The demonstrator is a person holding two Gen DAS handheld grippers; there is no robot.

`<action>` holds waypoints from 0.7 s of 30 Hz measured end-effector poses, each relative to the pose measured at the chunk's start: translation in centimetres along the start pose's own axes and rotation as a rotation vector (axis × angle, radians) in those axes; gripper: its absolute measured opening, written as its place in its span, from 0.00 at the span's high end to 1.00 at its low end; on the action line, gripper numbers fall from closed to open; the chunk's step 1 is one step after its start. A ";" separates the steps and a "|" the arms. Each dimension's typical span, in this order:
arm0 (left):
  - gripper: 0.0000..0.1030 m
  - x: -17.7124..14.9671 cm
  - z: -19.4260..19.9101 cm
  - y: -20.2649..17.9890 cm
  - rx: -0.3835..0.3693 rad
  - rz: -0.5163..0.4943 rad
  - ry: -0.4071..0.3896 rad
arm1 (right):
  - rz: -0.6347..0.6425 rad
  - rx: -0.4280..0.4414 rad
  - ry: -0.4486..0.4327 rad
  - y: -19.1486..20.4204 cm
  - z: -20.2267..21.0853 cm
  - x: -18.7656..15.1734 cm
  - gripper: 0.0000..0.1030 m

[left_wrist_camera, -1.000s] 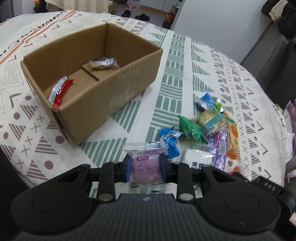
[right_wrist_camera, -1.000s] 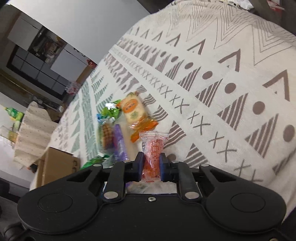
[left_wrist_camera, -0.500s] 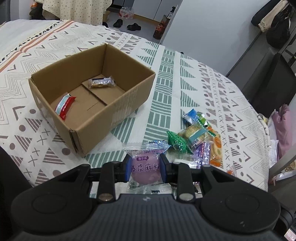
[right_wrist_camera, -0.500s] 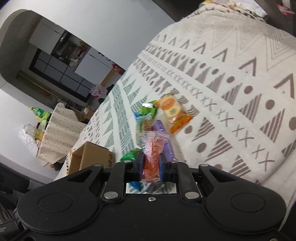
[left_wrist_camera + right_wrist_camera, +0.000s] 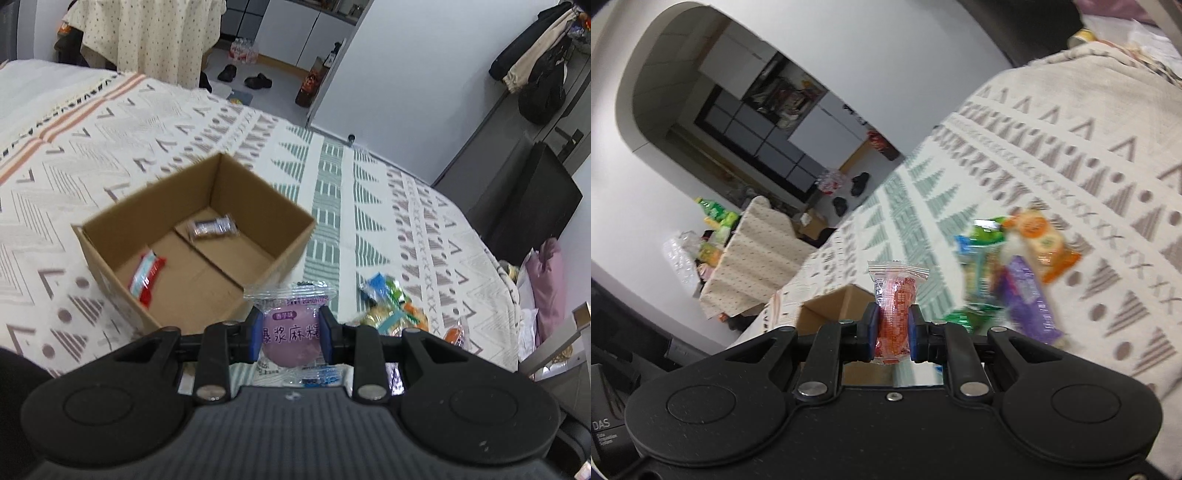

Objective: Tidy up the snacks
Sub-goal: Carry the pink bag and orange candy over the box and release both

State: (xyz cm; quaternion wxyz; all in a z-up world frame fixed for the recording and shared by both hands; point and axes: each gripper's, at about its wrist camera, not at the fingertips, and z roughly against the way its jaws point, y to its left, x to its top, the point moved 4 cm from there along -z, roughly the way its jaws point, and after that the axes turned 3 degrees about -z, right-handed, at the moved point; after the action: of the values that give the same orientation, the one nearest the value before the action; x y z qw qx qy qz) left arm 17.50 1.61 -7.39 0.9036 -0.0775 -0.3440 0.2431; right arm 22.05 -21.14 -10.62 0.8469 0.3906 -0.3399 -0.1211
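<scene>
My left gripper (image 5: 291, 332) is shut on a purple mochi packet (image 5: 290, 338), held above the bed just right of an open cardboard box (image 5: 110, 218). Inside the box lie a red snack bar (image 5: 147, 275) and a dark wrapped bar (image 5: 212, 226). My right gripper (image 5: 893, 330) is shut on a thin orange-red snack packet (image 5: 895, 308), raised above the patterned bedspread. A corner of the box (image 5: 831, 306) shows beyond its fingers. A pile of loose snacks (image 5: 1012, 266) lies to the right; the same pile of snacks (image 5: 395, 310) shows in the left wrist view.
The patterned bedspread (image 5: 351, 192) covers the bed, which ends at a white wall (image 5: 406, 74) and a dark cabinet (image 5: 524, 199) on the right. A draped chair (image 5: 140, 29) and shoes (image 5: 243, 75) are on the floor beyond. Pink fabric (image 5: 546, 280) lies at the bed's right edge.
Both grippers have risen with their packets, so the box and snack pile look smaller and farther. The right wrist view has swung up toward the room and the box.
</scene>
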 end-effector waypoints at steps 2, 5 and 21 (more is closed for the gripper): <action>0.71 0.6 0.2 0.6 -0.001 0.003 -0.008 | 0.013 0.009 0.004 1.0 -0.4 -0.1 0.84; 0.71 1.5 0.2 1.7 -0.001 0.011 -0.010 | 0.026 0.019 0.009 2.4 -1.1 -0.3 0.84; 0.71 5.3 -2.3 6.8 0.007 0.035 0.016 | 0.064 0.031 0.039 6.6 -5.5 -1.3 0.84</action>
State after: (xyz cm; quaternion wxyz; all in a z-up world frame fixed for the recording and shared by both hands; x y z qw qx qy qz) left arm 19.76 10.20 -8.13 0.9022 -0.0823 -0.3346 0.2595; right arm 24.36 -12.94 -8.93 0.8507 0.3949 -0.3374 -0.0810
